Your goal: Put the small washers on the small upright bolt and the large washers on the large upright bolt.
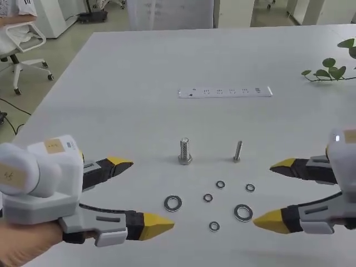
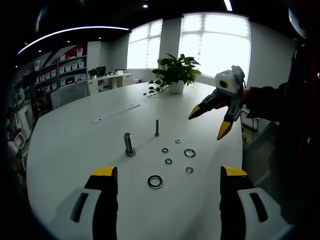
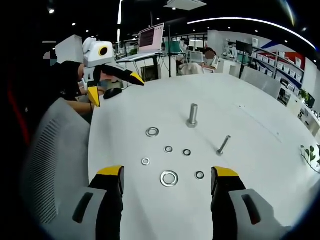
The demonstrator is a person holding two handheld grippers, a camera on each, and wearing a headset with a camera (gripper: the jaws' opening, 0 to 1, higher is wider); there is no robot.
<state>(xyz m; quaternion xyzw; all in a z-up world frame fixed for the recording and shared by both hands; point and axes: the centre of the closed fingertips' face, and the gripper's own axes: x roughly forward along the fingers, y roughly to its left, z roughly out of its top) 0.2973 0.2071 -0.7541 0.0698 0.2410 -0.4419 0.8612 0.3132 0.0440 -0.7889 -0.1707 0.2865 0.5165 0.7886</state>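
Washers [image 1: 173, 203] lie loose near large bolt [image 1: 185, 151] and small bolt [image 1: 238, 151]

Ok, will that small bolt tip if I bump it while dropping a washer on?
Probably yes: the small bolt is thin and tall on a narrow head, freestanding on the smooth table. Once over, it would likely roll. The large bolt looks stouter, so likely steadier.

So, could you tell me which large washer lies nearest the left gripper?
The large washer nearest the large bolt; the other large washer lies by the right gripper.
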